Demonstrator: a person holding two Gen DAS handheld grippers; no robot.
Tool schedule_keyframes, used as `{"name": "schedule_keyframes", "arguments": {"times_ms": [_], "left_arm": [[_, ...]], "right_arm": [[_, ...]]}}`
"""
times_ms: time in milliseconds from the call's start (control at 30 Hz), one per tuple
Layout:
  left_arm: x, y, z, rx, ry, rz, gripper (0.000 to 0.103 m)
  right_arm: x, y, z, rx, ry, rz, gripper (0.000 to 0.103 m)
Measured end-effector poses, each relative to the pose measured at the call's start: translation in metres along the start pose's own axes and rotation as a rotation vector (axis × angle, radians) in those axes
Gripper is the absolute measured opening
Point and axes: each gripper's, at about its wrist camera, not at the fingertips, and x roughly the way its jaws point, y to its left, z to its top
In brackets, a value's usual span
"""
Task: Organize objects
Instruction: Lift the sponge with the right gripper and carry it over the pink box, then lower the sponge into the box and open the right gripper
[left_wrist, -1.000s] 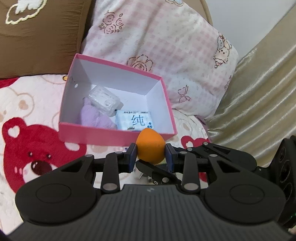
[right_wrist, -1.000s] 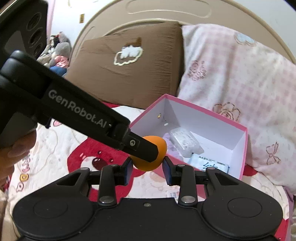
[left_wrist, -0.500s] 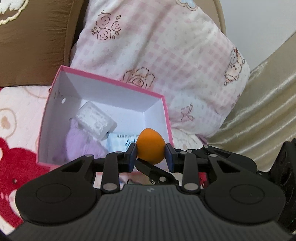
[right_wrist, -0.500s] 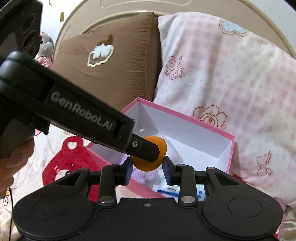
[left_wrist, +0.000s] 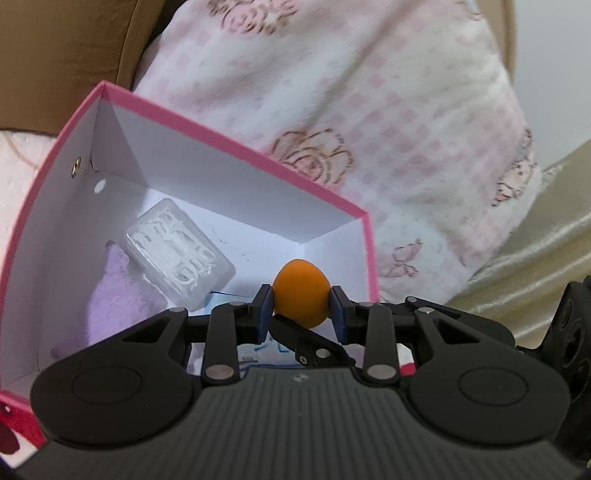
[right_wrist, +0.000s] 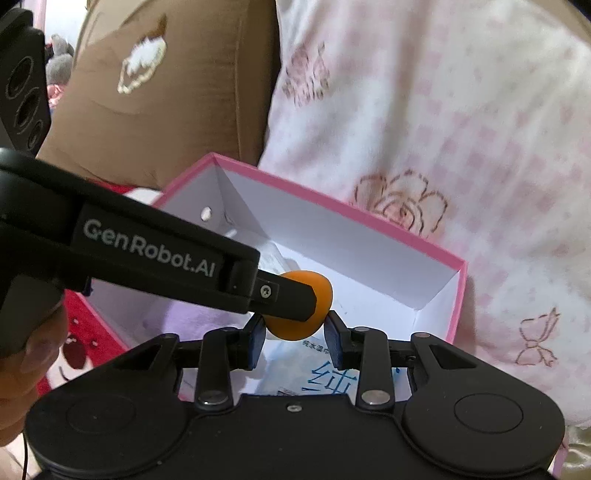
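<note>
**Both grippers clasp one orange egg-shaped sponge over the pink box**

The left gripper (left_wrist: 301, 314) is clenched on the orange sponge (left_wrist: 301, 297), its pads pressing both sides. The right gripper (right_wrist: 294, 341) grips the same sponge (right_wrist: 295, 325) from the other direction. The sponge hangs above the pink box (left_wrist: 236, 146), near its right inner corner. Inside the box lie one clear plastic case (left_wrist: 181, 254), one lilac soft item (left_wrist: 114, 299) left of it, and one white tissue pack with blue print (right_wrist: 314, 373). The box rests on a bed with a red bear-print cover (right_wrist: 79, 332). Behind the box stand two pillows: one brown pillow (right_wrist: 166, 92), one pink checked pillow (left_wrist: 332, 92).
</note>
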Motion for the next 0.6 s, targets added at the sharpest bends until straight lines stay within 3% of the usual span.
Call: {"name": "schedule_keyframes", "arguments": {"times_ms": [200, 400, 600], "left_arm": [[0.024, 0.009, 0.000, -0.010, 0.000, 0.030, 0.031], [0.041, 0.018, 0.000, -0.064, 0.004, 0.012, 0.029], [0.051, 0.018, 0.001, -0.059, 0.009, 0.033, 0.028]], "right_arm": [[0.030, -0.009, -0.001, -0.020, 0.038, 0.009, 0.039], [0.054, -0.032, 0.000, 0.088, 0.081, 0.024, 0.039], [0.063, -0.031, -0.005, 0.035, 0.081, -0.005, 0.039]]}}
